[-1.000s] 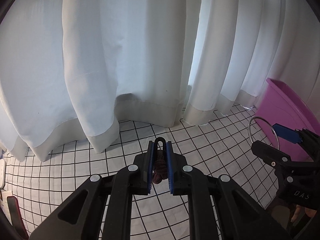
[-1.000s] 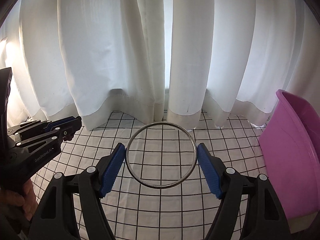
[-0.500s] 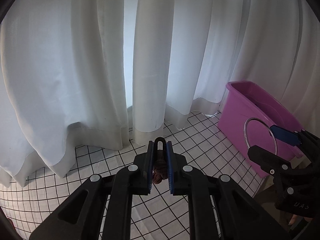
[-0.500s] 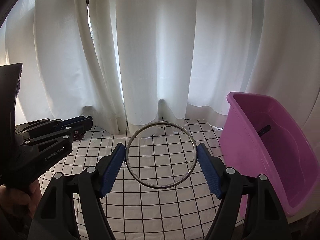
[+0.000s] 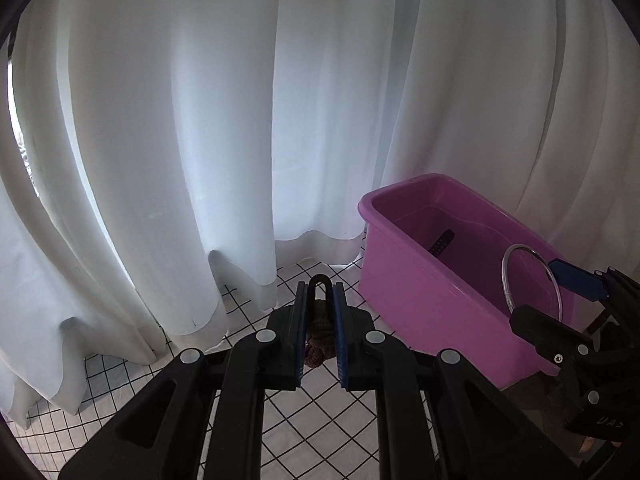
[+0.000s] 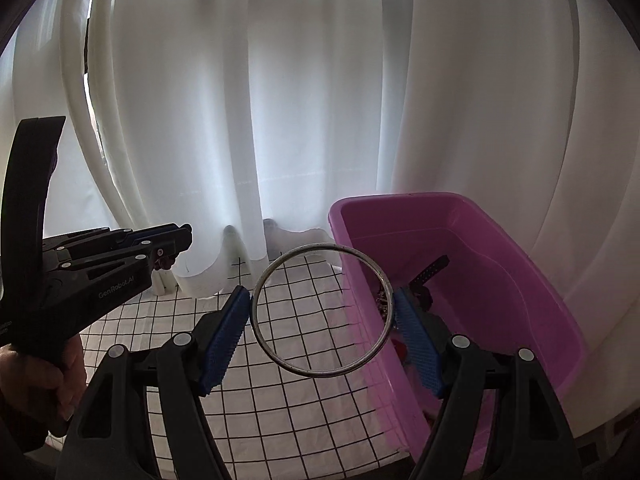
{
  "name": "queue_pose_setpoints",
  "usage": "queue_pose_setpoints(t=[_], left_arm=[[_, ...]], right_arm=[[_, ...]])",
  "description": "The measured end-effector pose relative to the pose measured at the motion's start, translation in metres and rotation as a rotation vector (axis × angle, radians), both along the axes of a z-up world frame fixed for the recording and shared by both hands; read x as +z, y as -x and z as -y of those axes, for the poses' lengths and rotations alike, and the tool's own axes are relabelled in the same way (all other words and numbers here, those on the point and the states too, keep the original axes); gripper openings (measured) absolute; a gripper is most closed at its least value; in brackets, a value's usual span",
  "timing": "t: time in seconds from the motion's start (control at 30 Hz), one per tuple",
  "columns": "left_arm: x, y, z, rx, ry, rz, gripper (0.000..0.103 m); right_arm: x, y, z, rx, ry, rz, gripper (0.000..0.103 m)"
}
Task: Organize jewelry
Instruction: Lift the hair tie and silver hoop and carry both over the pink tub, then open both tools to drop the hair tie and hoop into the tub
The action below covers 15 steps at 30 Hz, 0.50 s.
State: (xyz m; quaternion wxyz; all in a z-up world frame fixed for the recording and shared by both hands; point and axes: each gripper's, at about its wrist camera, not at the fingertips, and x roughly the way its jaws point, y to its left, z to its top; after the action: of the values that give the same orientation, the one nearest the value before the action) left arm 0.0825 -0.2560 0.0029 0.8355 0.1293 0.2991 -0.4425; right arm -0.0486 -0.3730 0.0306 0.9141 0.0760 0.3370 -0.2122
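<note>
Left gripper [image 5: 320, 320] pinches a dark brown beaded bracelet [image 5: 319, 342] between nearly closed blue pads, above the grid tablecloth [image 5: 308, 420]. Right gripper [image 6: 322, 318], fingers spread, clamps a silver bangle [image 6: 322, 310] across its width, beside the purple tub [image 6: 500, 280].

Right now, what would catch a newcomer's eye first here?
The bright purple tub at right on the checked cloth, before white curtains. Next, the silver bangle held upright in the right gripper, and the dark hair tie pinched in the left gripper.
</note>
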Motion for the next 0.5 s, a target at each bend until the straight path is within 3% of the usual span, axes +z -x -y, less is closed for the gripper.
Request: queue_pose_setpoints(t=[0.5], left_arm=[[-0.017,0.048,0.173,-0.215,-0.094,0.029,0.013]], right_arm=[[-0.021,0.064,0.122,-0.185,-0.053,-0.025,0.071]])
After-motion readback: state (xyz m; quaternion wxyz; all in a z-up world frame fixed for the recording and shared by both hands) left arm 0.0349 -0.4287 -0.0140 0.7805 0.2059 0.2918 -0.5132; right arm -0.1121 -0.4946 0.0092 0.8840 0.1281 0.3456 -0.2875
